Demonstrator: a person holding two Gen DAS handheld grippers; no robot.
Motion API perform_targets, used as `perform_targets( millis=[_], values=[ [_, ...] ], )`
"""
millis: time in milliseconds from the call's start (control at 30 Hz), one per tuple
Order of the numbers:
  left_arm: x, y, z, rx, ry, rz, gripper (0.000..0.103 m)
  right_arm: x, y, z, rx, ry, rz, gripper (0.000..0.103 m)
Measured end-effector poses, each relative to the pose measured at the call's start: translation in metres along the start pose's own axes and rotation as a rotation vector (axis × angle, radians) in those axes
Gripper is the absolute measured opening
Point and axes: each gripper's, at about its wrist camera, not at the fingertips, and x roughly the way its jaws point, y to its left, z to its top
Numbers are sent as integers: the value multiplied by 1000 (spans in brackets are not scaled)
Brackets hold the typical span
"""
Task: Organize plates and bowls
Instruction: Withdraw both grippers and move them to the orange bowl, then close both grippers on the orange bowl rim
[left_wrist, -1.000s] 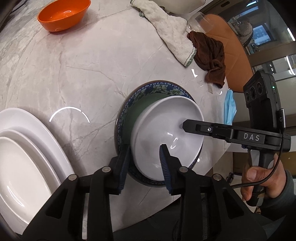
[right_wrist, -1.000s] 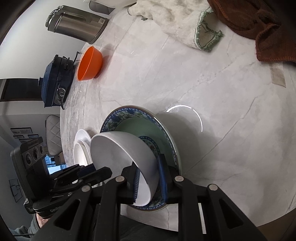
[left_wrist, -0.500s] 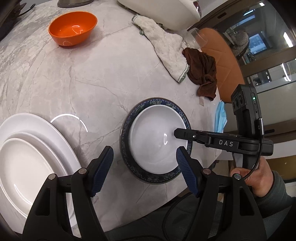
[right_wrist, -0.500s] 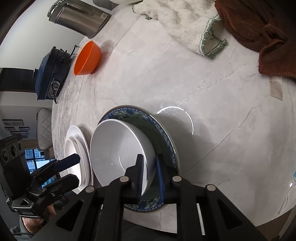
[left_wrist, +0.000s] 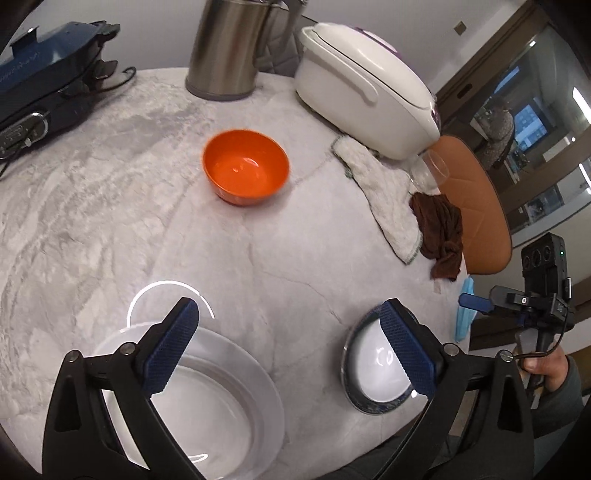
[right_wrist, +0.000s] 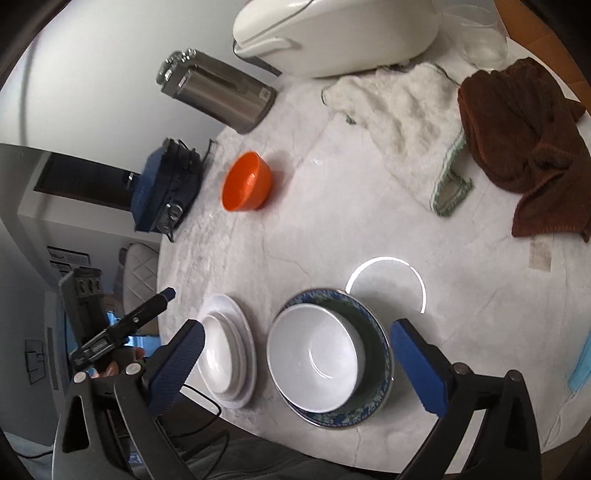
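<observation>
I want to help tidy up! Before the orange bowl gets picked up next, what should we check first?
1. Left gripper open and holding nothing: ok.
2. Right gripper open and holding nothing: ok.
3. White bowl set down inside the blue patterned plate, off-centre toward the white plates: ok.
4. Orange bowl upright, nothing inside it, standing alone on the marble table: ok.
5. Path to the orange bowl free; the white towel and brown cloth lie off to one side: ok.
6. Whether the orange bowl fits inside the white bowl: cannot tell.
</observation>
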Motion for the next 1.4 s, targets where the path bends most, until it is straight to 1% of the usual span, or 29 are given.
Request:
perform_targets(
  millis=[167, 200, 300, 333, 400, 433, 500, 567, 600, 633, 700, 767, 833, 1033, 1100, 1133, 1167, 1233, 1300, 1400],
  values=[
    [-9, 33, 44, -13, -29, 31, 103, -2, 2, 41, 12, -50, 83, 103],
    [-9, 38, 53, -7, -39, 39, 103, 3, 7, 51, 5, -56, 93, 103],
    [2, 52, 81, -1, -29, 41, 103, 22, 19, 82, -13, -59, 104, 103],
    [10, 55, 90, 8, -15, 52, 103, 31, 23, 93, -8, -57, 106, 103],
    [33, 63, 107, 32, 47, 111, 103, 51, 29, 111, 11, -48, 123, 103],
    [45, 69, 114, 35, 71, 129, 103, 61, 31, 119, 25, -44, 125, 101],
    [68, 85, 125, -6, 106, 156, 102, 88, 38, 136, 30, -21, 119, 97],
    [92, 105, 132, -72, 159, 148, 101, 115, 42, 149, 38, 20, 116, 94],
    [100, 111, 136, -80, 165, 151, 101, 128, 41, 154, 53, 42, 119, 90],
    [107, 115, 139, -70, 169, 168, 101, 142, 41, 159, 72, 62, 119, 85],
    [120, 116, 144, -50, 178, 177, 101, 167, 41, 167, 88, 99, 118, 79],
    [132, 116, 148, -35, 185, 165, 101, 185, 42, 171, 86, 119, 95, 79],
    [143, 116, 151, -15, 196, 161, 101, 201, 41, 175, 93, 136, 94, 79],
    [170, 114, 155, -7, 204, 125, 100, 228, 43, 179, 74, 179, 85, 75],
    [174, 112, 156, 3, 194, 130, 92, 233, 43, 179, 64, 185, 88, 72],
    [177, 111, 157, 7, 191, 134, 83, 235, 42, 179, 63, 186, 86, 70],
    [179, 111, 158, 4, 185, 134, 70, 237, 41, 180, 64, 189, 81, 69],
    [184, 112, 160, -1, 196, 128, 61, 242, 39, 180, 65, 195, 77, 63],
    [189, 112, 159, -4, 207, 123, 61, 246, 38, 181, 68, 205, 73, 62],
    [194, 112, 157, -13, 210, 97, 61, 251, 36, 181, 67, 210, 59, 61]
  ],
)
